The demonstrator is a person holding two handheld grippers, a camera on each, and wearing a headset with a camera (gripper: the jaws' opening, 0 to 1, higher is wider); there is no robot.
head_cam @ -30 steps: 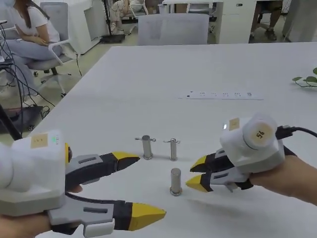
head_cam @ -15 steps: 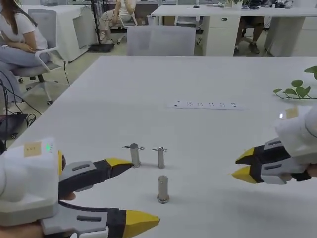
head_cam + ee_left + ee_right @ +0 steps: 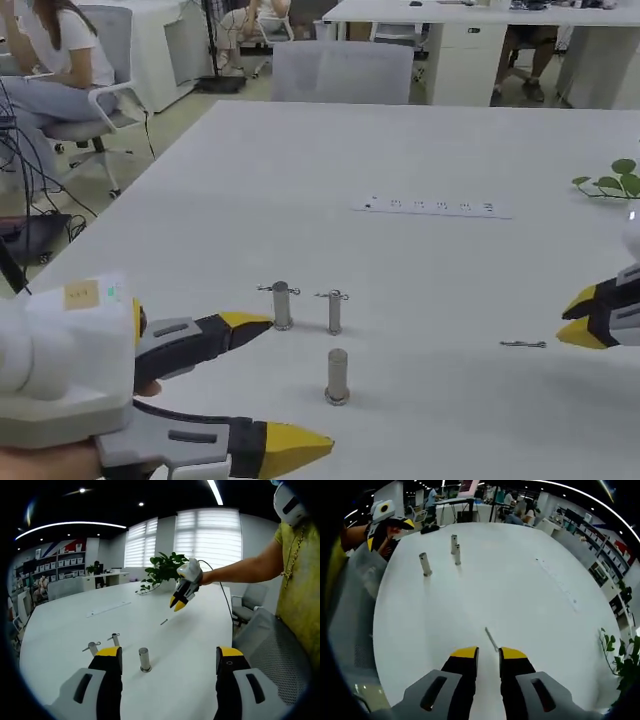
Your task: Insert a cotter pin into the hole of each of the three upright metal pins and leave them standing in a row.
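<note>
Three upright metal pins stand mid-table. The two back pins each carry a cotter pin through the top. The front pin is bare. A loose cotter pin lies flat on the table to the right. My right gripper hovers just right of it, jaws a narrow gap apart and holding nothing. In the right gripper view the cotter pin lies just ahead of the gripper. My left gripper stands wide open, near left of the bare pin.
A white power strip lies further back on the table. A plant reaches in at the right edge. A grey chair stands at the far side, and a person sits off to the left.
My right gripper has drawn away from the bare pin, going right to the loose cotter pin. The left gripper has stayed wide open in place. The head camera has shifted.
</note>
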